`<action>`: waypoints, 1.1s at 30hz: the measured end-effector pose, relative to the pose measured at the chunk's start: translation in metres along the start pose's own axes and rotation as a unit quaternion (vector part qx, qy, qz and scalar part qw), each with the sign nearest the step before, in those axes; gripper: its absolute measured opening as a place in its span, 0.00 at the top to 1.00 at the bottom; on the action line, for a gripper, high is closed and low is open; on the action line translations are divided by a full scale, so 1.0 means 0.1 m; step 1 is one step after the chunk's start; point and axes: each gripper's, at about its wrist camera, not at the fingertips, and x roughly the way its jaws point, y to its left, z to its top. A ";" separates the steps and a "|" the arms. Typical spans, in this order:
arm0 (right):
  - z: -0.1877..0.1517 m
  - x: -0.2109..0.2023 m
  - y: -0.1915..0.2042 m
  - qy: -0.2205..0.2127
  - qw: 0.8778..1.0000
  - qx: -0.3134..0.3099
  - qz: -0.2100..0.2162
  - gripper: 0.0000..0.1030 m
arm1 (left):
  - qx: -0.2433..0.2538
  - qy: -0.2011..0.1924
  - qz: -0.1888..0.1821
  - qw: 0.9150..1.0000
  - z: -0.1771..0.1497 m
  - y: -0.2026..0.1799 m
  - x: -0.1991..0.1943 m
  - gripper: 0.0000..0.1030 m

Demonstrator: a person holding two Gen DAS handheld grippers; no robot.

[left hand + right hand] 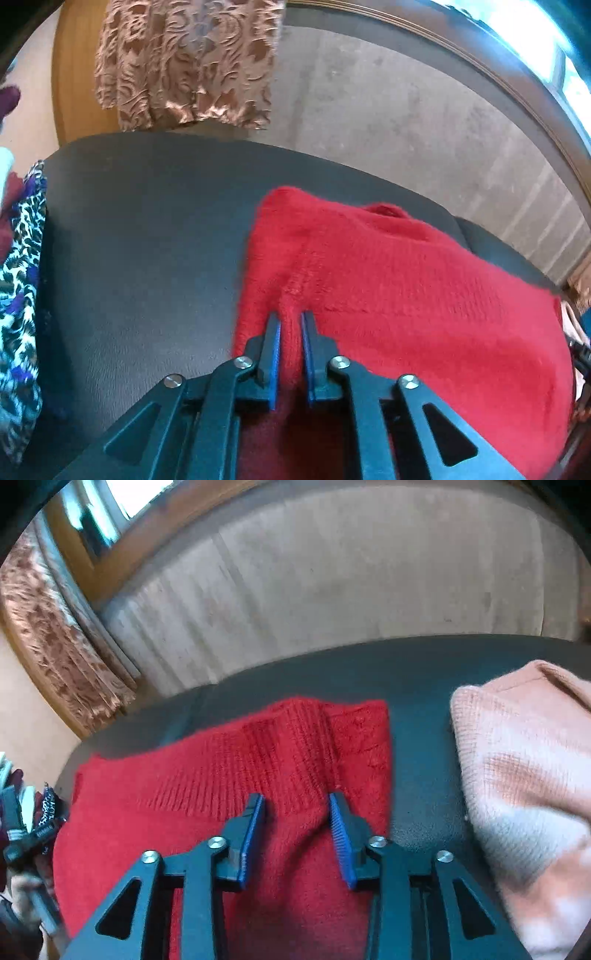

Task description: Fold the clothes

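Black fingers (267, 343), blue pads (341, 840), silver screws

Sweater (229, 775) on table (417, 686); second sweater (524, 775) rightward

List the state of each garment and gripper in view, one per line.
red sweater: lying on the dark surface, partly folded, pinched at two spots.
pink sweater: lying in a heap, untouched.
leopard-print garment: bunched at the surface's edge.
left gripper: shut on a red fold.
right gripper: partly open around bunched red knit.

A dark table (147, 240) stands against a pale, worn wall (388, 122). A brown patterned curtain (184, 62) hangs behind it — beside a wood-framed window (107, 520) letting in bright daylight.
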 end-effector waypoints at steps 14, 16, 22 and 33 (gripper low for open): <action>-0.92 -1.14 -0.09 0.048 0.995 -0.054 0.066 0.43 | 0.042 -0.027 0.043 0.998 -0.74 0.19 -0.99 0.82; -1.00 -1.33 -0.12 0.049 0.995 -0.051 0.077 0.43 | 0.031 -0.051 0.039 0.997 -0.74 0.17 -1.18 0.78; -0.87 -1.28 -0.14 0.024 0.995 -0.068 0.071 0.43 | 0.052 -0.097 -0.002 0.994 -0.75 -0.30 -1.40 0.76; -0.71 -1.11 -0.07 0.027 0.996 -0.091 0.003 0.89 | 0.206 -0.025 -0.058 0.977 -1.18 -1.18 -0.83 0.72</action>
